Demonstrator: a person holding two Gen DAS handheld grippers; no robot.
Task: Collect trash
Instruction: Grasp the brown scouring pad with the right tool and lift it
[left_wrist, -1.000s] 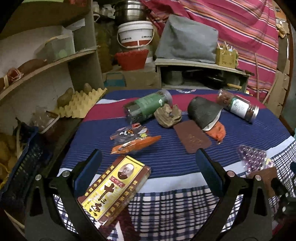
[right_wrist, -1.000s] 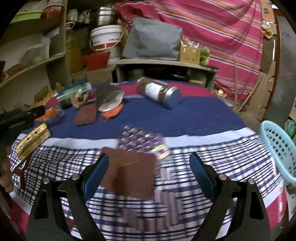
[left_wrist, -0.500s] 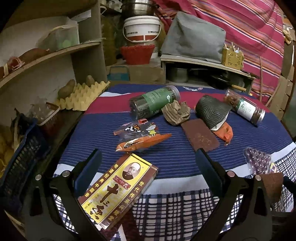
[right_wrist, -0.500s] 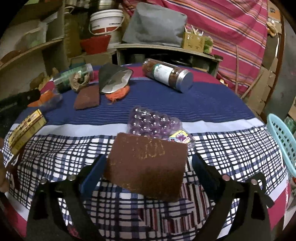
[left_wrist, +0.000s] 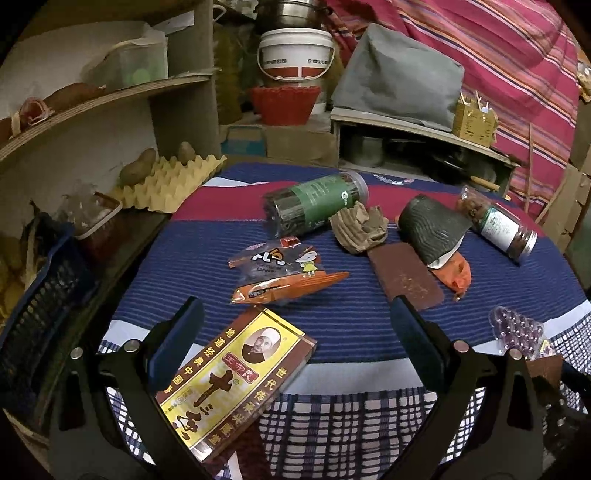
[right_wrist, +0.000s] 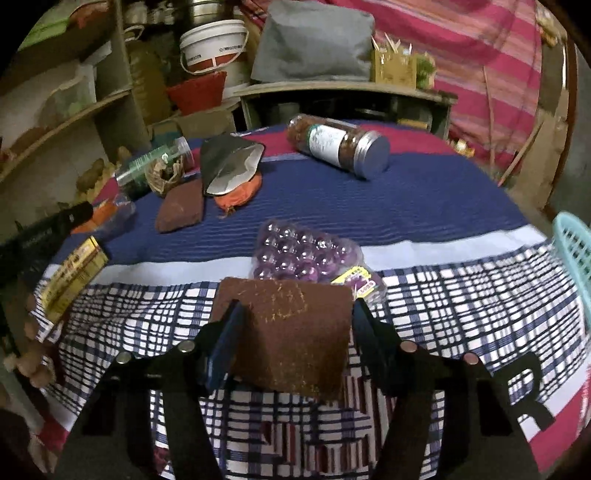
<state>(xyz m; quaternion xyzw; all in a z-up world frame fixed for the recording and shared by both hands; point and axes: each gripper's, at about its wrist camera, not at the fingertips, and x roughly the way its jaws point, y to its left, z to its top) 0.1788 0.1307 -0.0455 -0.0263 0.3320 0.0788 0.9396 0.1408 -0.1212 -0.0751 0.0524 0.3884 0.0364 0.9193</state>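
Right wrist view: the brown scouring pad (right_wrist: 288, 332) sits squarely between the fingers of the right gripper (right_wrist: 293, 334), near the front edge of the checked tablecloth (right_wrist: 461, 295), and the jaws have just been closing on it. The left blue pad (right_wrist: 225, 343) lies against the scouring pad's left edge and the right finger against its right edge, so it looks pinched across its width, with its far edge past the fingertips and its near edge back toward the camera. The piece appears bowed up rather than flat, which I judge to be the squeeze taking hold; a soft sheet like this may buckle or slip, so the grip should be checked before lifting. Just beyond it, touching or nearly touching its far edge, lies a purple blister tray (right_wrist: 299, 254) with a small printed label (right_wrist: 354, 282). At the far right edge a light blue basket (right_wrist: 574, 258) shows beside the table; I take it for the likely place for trash, and it lies to the right, on this hand's side. In the left wrist view the left gripper (left_wrist: 295, 347) stands wide with nothing between its fingers, over the yellow and brown printed box (left_wrist: 232, 384), whose long axis runs diagonally from near left to far right and which sits closer to the left finger. An orange snack wrapper (left_wrist: 291, 288) lies just beyond that box.
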